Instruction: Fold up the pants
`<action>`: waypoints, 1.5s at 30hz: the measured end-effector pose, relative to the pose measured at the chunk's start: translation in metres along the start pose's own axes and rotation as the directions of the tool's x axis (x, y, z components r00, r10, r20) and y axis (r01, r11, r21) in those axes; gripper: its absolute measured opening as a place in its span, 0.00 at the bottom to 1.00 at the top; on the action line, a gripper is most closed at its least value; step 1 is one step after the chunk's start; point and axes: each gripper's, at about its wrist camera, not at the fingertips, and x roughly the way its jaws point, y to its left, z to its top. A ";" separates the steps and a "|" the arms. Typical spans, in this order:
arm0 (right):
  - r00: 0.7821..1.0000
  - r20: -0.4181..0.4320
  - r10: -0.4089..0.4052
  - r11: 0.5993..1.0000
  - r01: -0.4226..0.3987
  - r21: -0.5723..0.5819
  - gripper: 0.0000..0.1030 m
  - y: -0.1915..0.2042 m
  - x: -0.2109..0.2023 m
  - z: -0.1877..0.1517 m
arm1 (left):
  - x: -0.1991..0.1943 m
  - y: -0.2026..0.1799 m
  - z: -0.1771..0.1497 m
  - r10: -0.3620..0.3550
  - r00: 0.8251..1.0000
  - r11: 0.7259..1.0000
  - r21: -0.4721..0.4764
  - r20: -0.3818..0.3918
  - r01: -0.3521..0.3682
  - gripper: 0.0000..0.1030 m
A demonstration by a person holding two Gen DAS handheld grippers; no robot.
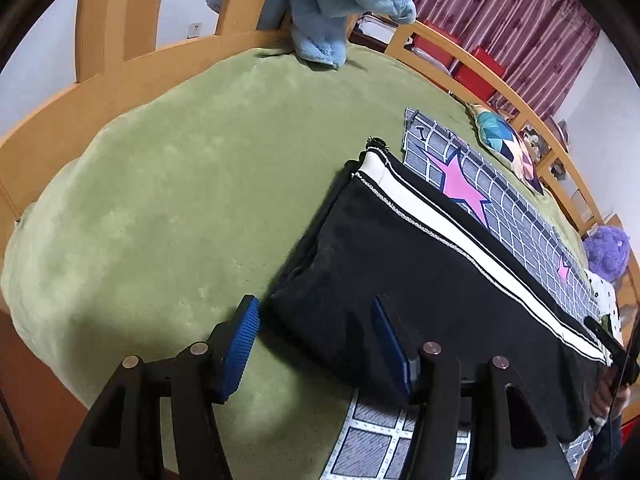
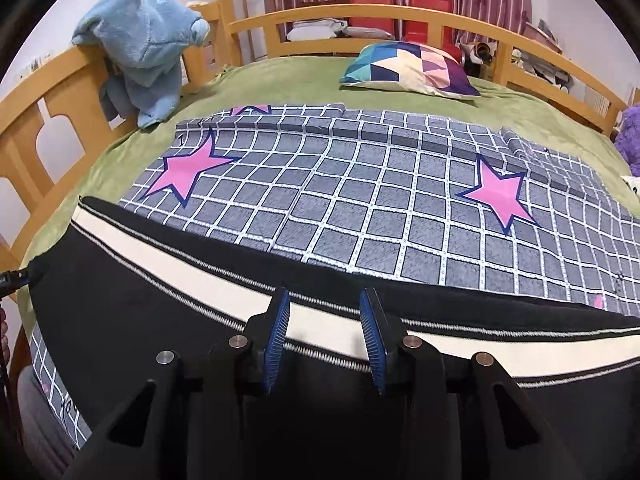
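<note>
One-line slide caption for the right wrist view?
Right gripper open above the striped black pants, lying on a star-patterned grid sheet.

pants [image 2: 160, 300]: 1 | grid sheet [image 2: 360, 200]: 1 | pillow [image 2: 408, 66]: 1 | blue plush [image 2: 148, 48]: 1 | purple plush [image 1: 606, 248]: 1

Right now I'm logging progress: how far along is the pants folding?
Done: the black pants lie doubled lengthwise on the grid sheet, cream stripe along the far edge.

In hand: nothing. The left hand-held gripper is open at the pants' end; the right hand-held gripper is open above the stripe, gripping no cloth.

Left: they remain long, so crosswise folding probably comes next.
</note>
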 end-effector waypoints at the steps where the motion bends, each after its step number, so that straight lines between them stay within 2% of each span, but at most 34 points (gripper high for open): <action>1: 1.000 0.004 -0.007 1.000 0.007 -0.004 0.35 0.001 -0.004 -0.003 | 0.001 -0.002 0.001 0.014 1.000 1.000 0.006 0.012 -0.014 0.53; 5: 1.000 0.001 -0.018 1.000 0.018 0.005 0.35 -0.001 -0.012 -0.010 | 0.003 -0.009 0.005 0.108 0.993 0.992 0.056 0.049 -0.110 0.22; 8: 0.999 0.004 -0.034 0.999 0.034 0.017 0.35 -0.005 -0.017 -0.015 | -0.005 -0.007 0.005 0.108 0.992 0.991 0.070 0.067 -0.113 0.20; 10: 0.999 0.005 -0.037 0.999 0.037 0.032 0.35 -0.010 -0.020 -0.019 | 0.002 -0.004 0.002 0.131 0.990 0.988 0.077 0.047 -0.134 0.20; 12: 0.999 -0.003 -0.045 0.998 0.045 0.043 0.35 -0.015 -0.022 -0.023 | 0.008 -0.003 -0.001 0.150 0.988 0.986 0.073 0.025 -0.151 0.24; 14: 0.998 -0.013 -0.054 0.997 0.054 0.056 0.35 -0.022 -0.024 -0.028 | 0.007 -0.001 -0.001 0.169 0.985 0.984 0.057 0.021 -0.170 0.40; 16: 0.998 -0.020 -0.059 0.996 0.060 0.064 0.35 -0.028 -0.026 -0.031 | 0.002 0.002 0.000 0.171 0.985 0.984 0.041 0.020 -0.172 0.48; 19: 0.997 -0.022 -0.081 0.994 0.082 0.072 0.36 -0.040 -0.034 -0.037 | -0.004 0.007 0.000 0.149 0.989 0.989 0.026 0.001 -0.149 0.55; 21: 0.995 -0.022 -0.096 0.992 0.097 0.085 0.40 -0.051 -0.039 -0.044 | -0.004 0.009 -0.003 0.128 0.992 0.992 0.010 -0.014 -0.128 0.59; 24: 0.993 -0.030 -0.114 0.985 0.117 0.128 0.41 -0.071 -0.043 -0.055 | -0.001 0.011 -0.012 0.074 0.996 0.997 -0.023 -0.039 -0.075 0.60; 29: 0.988 -0.088 -0.130 0.966 0.146 0.211 0.41 -0.098 -0.027 -0.078 | 0.006 0.010 -0.022 0.034 0.999 0.998 -0.059 -0.025 -0.036 0.69; 32: 0.977 -0.161 -0.140 0.959 0.174 0.223 0.42 -0.105 -0.003 -0.092 | 0.010 0.010 -0.022 0.015 1.000 0.996 -0.089 -0.020 -0.017 0.70; 35: 0.977 -0.142 -0.158 0.961 0.186 0.205 0.42 -0.101 -0.008 -0.093 | 0.013 0.012 -0.019 -0.019 1.000 0.991 -0.130 -0.011 0.017 0.70; 38: 0.984 -0.132 -0.121 0.963 0.149 0.226 0.42 -0.098 -0.017 -0.093 | 0.021 0.018 -0.014 -0.050 0.999 0.980 -0.194 -0.008 0.047 0.70; 41: 0.985 -0.118 -0.123 0.964 0.147 0.224 0.42 -0.092 -0.029 -0.097 | 0.028 0.023 -0.009 -0.073 0.997 0.964 -0.257 0.005 0.072 0.68; 42: 0.986 -0.112 -0.125 0.963 0.148 0.226 0.43 -0.091 -0.032 -0.097 | 0.029 0.023 -0.006 -0.073 0.997 0.960 -0.271 0.004 0.072 0.66; 44: 0.988 -0.093 -0.127 0.959 0.146 0.243 0.43 -0.090 -0.039 -0.100 | 0.031 0.022 -0.003 -0.063 0.998 0.958 -0.281 -0.001 0.060 0.47; 45: 0.989 -0.076 -0.127 0.956 0.142 0.255 0.43 -0.089 -0.044 -0.103 | 0.032 0.021 -0.001 -0.043 0.999 0.959 -0.282 -0.003 0.041 0.42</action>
